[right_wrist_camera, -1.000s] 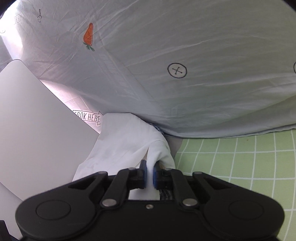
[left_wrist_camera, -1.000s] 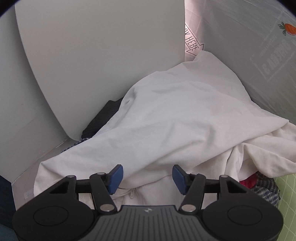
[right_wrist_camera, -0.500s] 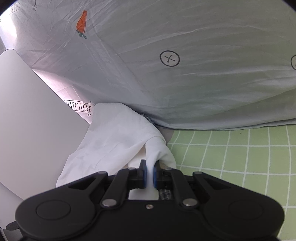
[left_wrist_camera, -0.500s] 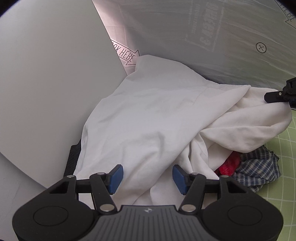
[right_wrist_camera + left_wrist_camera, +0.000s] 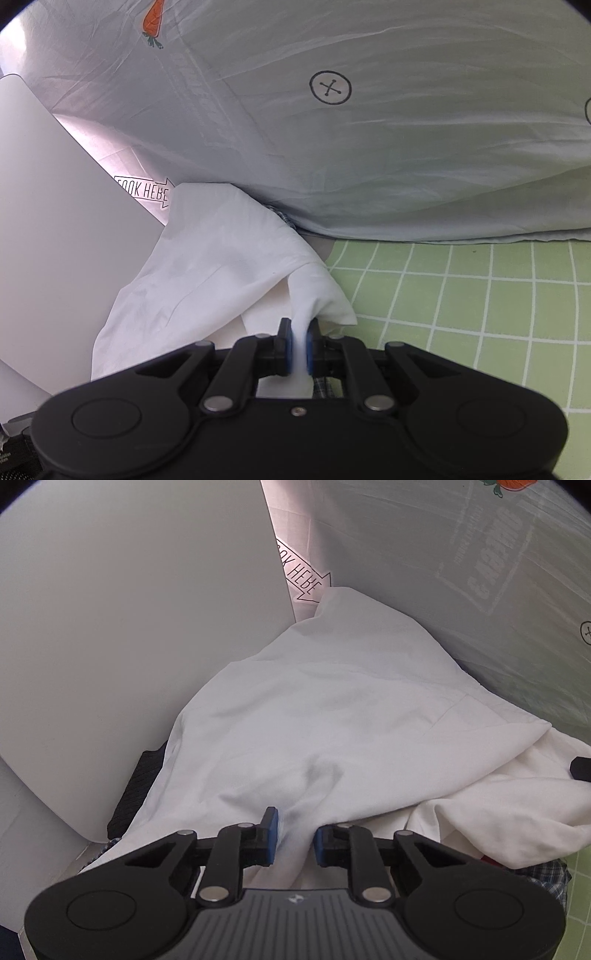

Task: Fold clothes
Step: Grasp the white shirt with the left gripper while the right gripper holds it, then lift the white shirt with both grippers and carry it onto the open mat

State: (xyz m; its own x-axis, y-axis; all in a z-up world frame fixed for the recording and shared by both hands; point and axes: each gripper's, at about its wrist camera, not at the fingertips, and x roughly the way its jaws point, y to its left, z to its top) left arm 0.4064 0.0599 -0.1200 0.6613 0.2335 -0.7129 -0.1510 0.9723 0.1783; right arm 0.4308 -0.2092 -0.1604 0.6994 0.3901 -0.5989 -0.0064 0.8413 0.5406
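The white garment [image 5: 332, 720] is heaped against the far backdrop, over a plaid item [image 5: 550, 878], at the far-left edge of the green-gridded table [image 5: 480, 314]. The pick-up step is judged in hand — spreading flat comes next. The right claw [image 5: 298, 347] is clamped on a fold; the left claw [image 5: 295, 836], low and level, is narrowed around a bunched ridge — full closure cannot be told.

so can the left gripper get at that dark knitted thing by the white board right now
Probably not directly. The left gripper has white cloth bunched between its fingers, and that cloth drapes over most of the dark knitted garment.
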